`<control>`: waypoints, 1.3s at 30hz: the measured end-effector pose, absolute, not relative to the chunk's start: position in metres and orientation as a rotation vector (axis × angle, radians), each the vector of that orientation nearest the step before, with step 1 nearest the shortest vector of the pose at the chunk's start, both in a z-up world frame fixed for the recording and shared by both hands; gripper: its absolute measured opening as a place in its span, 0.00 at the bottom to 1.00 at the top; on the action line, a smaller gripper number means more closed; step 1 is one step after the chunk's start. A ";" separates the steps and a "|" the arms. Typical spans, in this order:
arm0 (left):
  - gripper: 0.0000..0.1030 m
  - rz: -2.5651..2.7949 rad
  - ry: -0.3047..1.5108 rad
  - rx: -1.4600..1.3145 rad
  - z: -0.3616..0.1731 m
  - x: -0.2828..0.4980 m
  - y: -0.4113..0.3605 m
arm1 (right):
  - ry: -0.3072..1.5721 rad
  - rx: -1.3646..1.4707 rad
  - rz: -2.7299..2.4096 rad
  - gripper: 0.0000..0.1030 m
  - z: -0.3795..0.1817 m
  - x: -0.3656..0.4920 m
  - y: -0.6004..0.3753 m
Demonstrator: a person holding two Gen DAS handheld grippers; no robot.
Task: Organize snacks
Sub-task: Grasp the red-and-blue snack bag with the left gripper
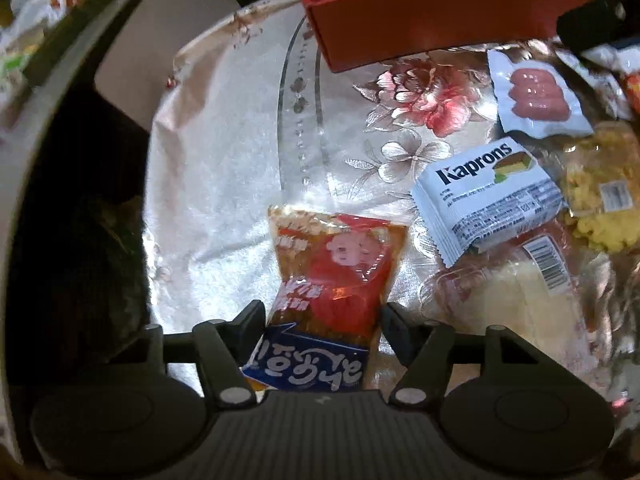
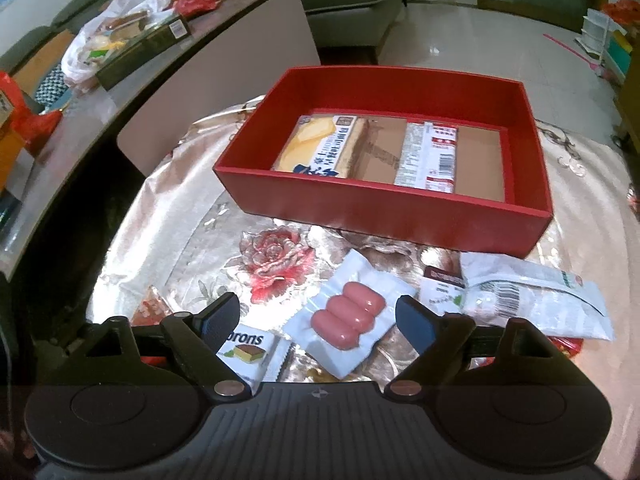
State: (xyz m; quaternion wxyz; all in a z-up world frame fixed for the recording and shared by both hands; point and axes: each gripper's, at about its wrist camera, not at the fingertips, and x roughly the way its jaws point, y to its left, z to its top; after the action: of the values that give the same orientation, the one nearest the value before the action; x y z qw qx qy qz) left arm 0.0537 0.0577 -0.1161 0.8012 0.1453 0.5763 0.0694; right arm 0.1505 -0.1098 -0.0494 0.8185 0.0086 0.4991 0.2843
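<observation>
While the left tool (image 1: 322, 320) points steeply down at the worktop (image 1: 224, 168) with its shiny floral cloth, an orange-and-red plastic snack packet with a blue banner end (image 1: 326, 280) sits between its two dark fingers (image 1: 250, 316); both pads lie against the packet's sides, so it looks gripped, with the blue end nearest the tool body. Ahead and to the right of that tool lies a white rectangular wrapper printed "Kaprons" with a cake picture (image 1: 486, 196), resting partly on a clear bag with a barcode label (image 1: 532, 280). Beyond it is a white vacuum pack of three pink sausages (image 1: 536, 96), and a clear bag of yellow pieces (image 1: 604, 188) sits at the far right. A red rectangular cardboard box (image 1: 420, 20) stands further ahead. The right tool (image 2: 316, 316) has jaws wide apart with nothing pressed; the sausage pack (image 2: 348, 320) lies on the cloth between and just ahead of its fingers, touching neither pad as far as can be seen. The Kaprons wrapper (image 2: 250, 348) is by its left finger, and a white crumpled pouch with a barcode (image 2: 532, 300) is just past its right finger. Further ahead, the red box (image 2: 384, 208) holds a yellow-and-white cake packet (image 2: 320, 148) and a white-and-red packet (image 2: 430, 152) on its brown floor.
</observation>
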 end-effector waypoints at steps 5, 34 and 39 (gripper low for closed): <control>0.52 0.161 1.230 0.298 -0.117 0.056 0.062 | 1.066 0.000 0.624 0.87 -0.049 0.142 -0.116; 0.40 0.116 1.045 -0.248 -0.056 0.057 0.120 | 1.244 -0.058 0.670 0.92 -0.108 0.066 -0.021; 0.40 0.112 1.046 -0.254 -0.056 0.057 0.120 | 1.225 -0.102 0.658 1.00 -0.111 0.062 -0.014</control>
State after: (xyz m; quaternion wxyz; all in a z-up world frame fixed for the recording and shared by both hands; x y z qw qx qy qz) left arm 0.0568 0.1201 -0.0557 0.8572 -0.1209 0.4978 0.0531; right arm 0.0617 -0.0141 -0.1109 0.7667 -0.0469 0.5641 0.3029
